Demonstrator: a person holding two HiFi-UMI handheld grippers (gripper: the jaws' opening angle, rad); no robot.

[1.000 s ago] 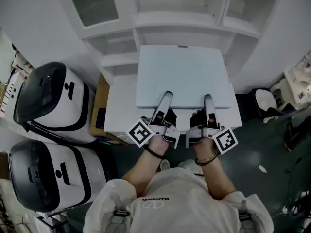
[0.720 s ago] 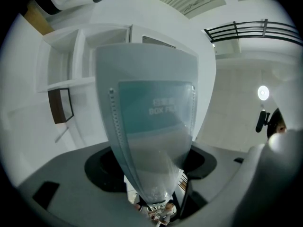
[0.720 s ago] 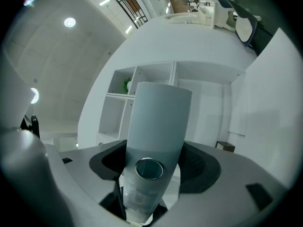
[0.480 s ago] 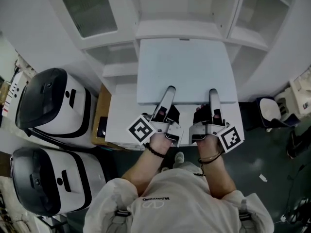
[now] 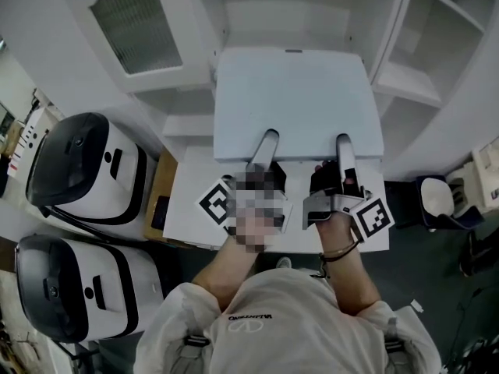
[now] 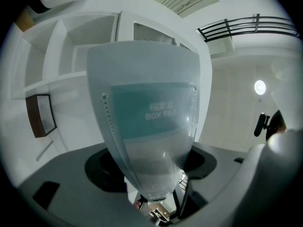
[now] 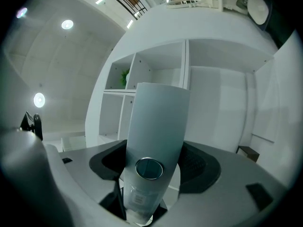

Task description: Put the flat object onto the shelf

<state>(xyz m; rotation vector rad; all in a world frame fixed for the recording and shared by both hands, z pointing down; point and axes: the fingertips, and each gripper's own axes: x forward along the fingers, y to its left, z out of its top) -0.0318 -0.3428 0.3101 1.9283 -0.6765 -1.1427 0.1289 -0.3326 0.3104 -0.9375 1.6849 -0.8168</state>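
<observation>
Head view showed my left gripper point(image 5: 267, 140) and my right gripper point(image 5: 344, 145) both clamped on the near edge of the flat box file point(image 5: 296, 92), the left one towards its left corner, the right one towards its right corner, each with one jaw lying on top. In the left gripper view and the right gripper view the file filled the gap between the jaws. It hung roughly level above the white surface point(image 5: 191, 201), far edge at the front of the white shelf point(image 5: 257, 14), and two black-and-white machines point(image 5: 78, 166) stood off that surface's left edge.
</observation>
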